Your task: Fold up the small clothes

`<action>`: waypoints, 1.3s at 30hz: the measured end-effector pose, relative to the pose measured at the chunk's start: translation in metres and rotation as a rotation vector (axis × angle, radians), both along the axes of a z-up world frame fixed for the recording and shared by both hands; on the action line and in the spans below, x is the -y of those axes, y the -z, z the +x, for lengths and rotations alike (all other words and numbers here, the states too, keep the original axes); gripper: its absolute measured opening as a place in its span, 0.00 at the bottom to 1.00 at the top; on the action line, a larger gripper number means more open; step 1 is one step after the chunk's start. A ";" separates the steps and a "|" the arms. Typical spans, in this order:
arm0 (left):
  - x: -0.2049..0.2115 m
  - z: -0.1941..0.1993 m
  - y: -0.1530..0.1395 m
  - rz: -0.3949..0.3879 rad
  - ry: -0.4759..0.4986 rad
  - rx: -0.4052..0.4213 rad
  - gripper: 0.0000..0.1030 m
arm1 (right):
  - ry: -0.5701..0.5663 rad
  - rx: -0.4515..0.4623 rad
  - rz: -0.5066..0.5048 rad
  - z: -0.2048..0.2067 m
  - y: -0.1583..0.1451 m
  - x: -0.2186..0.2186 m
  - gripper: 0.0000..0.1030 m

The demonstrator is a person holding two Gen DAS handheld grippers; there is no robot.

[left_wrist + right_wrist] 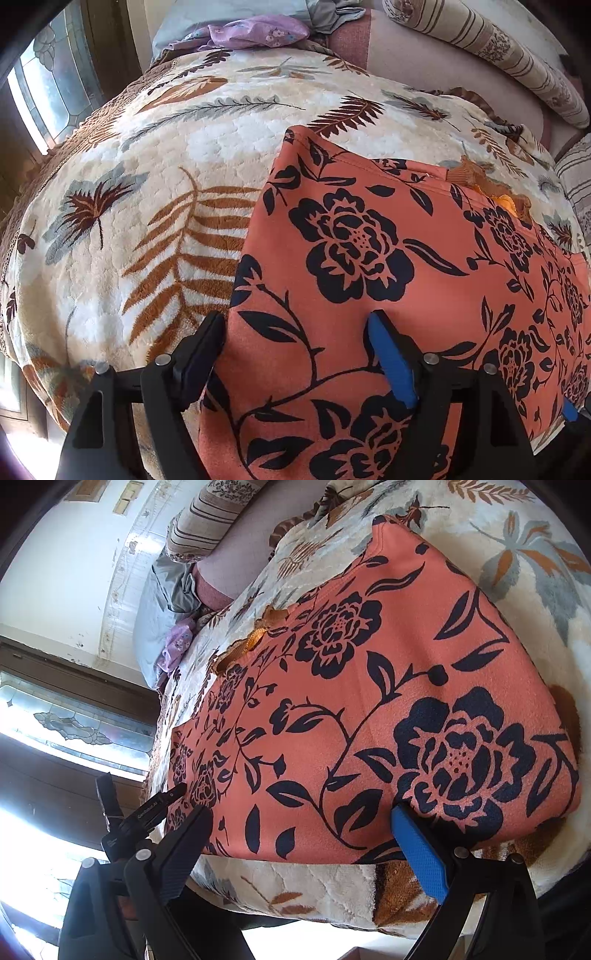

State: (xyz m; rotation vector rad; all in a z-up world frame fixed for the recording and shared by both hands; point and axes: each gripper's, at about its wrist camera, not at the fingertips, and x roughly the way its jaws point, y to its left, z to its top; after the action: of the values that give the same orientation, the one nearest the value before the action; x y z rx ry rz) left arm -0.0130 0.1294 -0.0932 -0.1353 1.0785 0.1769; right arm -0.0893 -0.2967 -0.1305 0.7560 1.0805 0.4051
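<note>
Your orange floral garment (388,266) lies flat on the leaf-print blanket (147,206), just ahead of and beneath both tongs, apparently folded at least once into a rough rectangle, so further folds likely remain. Your left tongs (295,332) stand wide astride its near left edge, gripping nothing; your right tongs (303,819) stand wide over its near hem, also empty. Open blanket lies left and beyond; pillows (498,55) sit well apart.
</note>
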 end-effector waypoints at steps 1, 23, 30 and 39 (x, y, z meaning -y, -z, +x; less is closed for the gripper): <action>-0.001 0.000 0.001 -0.005 -0.003 -0.001 0.82 | 0.001 -0.003 0.000 0.000 0.000 0.000 0.96; 0.151 -0.026 -0.005 0.112 0.243 0.061 0.81 | 0.353 -0.074 0.318 -0.038 0.033 0.066 0.95; 0.145 -0.023 -0.005 0.083 0.252 0.057 0.81 | 0.363 -0.051 0.290 -0.038 0.027 0.069 0.95; 0.141 -0.022 -0.004 0.058 0.253 0.059 0.83 | 0.404 -0.038 0.231 -0.026 0.017 0.078 0.96</action>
State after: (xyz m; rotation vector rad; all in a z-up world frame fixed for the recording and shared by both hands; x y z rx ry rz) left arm -0.0346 -0.0119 -0.0890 0.0481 1.0213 -0.0239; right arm -0.1154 -0.3747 -0.1479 1.1646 0.8963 0.1710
